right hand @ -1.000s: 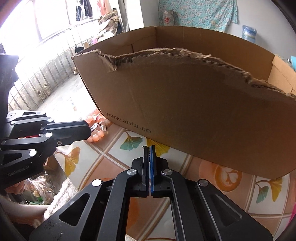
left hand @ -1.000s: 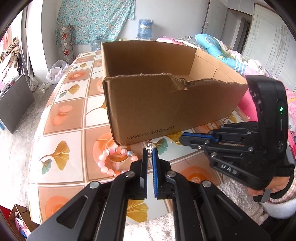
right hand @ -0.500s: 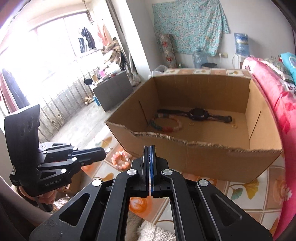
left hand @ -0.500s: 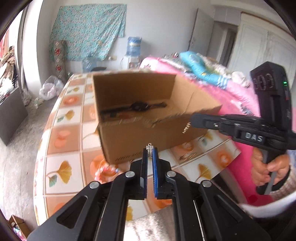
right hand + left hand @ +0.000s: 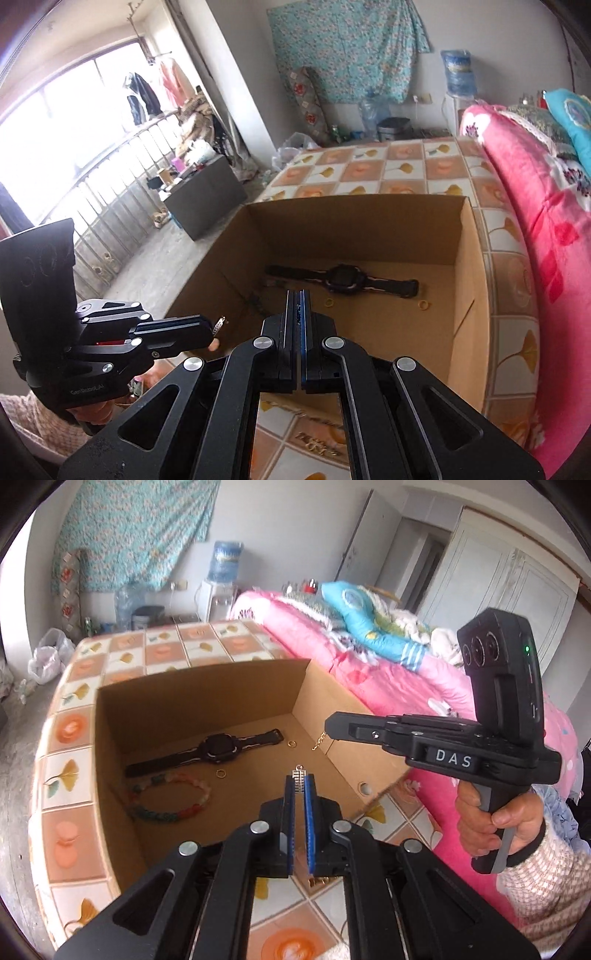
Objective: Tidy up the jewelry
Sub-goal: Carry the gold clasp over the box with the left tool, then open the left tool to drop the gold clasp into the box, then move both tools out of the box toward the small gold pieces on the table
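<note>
An open cardboard box [image 5: 199,672] [image 5: 354,201] sits on the tiled table. On its floor lie a black watch [image 5: 218,747] [image 5: 341,278], a multicoloured bead bracelet [image 5: 170,812] and two small gold rings [image 5: 291,743] [image 5: 328,302]. My left gripper [image 5: 299,781] [image 5: 210,326] hovers over the box's near edge, shut on a small silver clasp piece [image 5: 299,773] [image 5: 220,324] that pokes from its tips. My right gripper [image 5: 328,726] [image 5: 297,295] is over the box, shut on a thin gold chain [image 5: 318,743] that dangles from its tip. In the right wrist view the chain is hidden.
The table [image 5: 70,731] has a leaf and orange tile pattern. A pink bed [image 5: 369,672] runs along its right side. A person's hand [image 5: 517,819] holds the right gripper. A dark cabinet [image 5: 207,195] stands on the floor to the left.
Both grippers rose and tilted from facing the box's front wall to looking down into it. The pink bead bracelet on the table has gone out of sight.
</note>
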### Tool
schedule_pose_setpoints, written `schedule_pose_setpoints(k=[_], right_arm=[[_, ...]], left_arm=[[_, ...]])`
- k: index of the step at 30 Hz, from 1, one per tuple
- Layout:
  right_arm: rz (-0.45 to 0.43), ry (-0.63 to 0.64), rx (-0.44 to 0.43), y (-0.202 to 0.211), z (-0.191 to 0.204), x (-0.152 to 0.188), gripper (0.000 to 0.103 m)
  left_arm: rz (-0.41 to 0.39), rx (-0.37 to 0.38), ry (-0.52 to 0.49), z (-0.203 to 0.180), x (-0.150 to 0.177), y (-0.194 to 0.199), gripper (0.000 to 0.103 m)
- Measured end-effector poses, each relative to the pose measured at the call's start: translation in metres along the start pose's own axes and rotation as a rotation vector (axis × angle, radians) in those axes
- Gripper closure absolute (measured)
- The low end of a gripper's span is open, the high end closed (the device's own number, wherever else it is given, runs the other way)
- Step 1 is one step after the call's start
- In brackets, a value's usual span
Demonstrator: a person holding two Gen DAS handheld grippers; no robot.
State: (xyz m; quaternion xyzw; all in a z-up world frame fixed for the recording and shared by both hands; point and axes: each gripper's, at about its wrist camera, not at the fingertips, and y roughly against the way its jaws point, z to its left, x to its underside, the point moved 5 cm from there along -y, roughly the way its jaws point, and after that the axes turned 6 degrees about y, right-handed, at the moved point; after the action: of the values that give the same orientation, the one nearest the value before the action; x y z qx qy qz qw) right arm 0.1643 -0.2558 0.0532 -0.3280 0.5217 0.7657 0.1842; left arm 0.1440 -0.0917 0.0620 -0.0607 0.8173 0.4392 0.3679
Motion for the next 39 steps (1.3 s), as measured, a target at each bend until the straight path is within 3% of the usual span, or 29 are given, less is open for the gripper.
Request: schedule_pose_setpoints(k=[7,14,25,32,39], right_arm=[[0.107,-0.042,0.053,-0.031,-0.038,-0.005,0.098],[0.066,-0.060,0.054,-0.016,-0.047,-0.009,0.092],[-0.046,-0.074,0.044,0.027,-0.027,0.002,0.085],[-0.127,-0.054,-0.005,0.057,0.005,0.019,0.083],[-0.155,0.004,-0.065,0.071,0.037,0.034,0.069]], left_arm=[[0.122,-0.021,0.038,0.008,-0.014,-0.064,0.098],[0.153,-0.023,0.084,0.017,-0.014,-0.077,0.098],[0.040,0.006,0.094,0.013,-0.015,-0.036,0.097],[-0.085,0.025,0.029,-0.003,0.004,0.019,0.083],[-0.145,0.037,-0.009,-0.011,0.039,0.060,0.066]])
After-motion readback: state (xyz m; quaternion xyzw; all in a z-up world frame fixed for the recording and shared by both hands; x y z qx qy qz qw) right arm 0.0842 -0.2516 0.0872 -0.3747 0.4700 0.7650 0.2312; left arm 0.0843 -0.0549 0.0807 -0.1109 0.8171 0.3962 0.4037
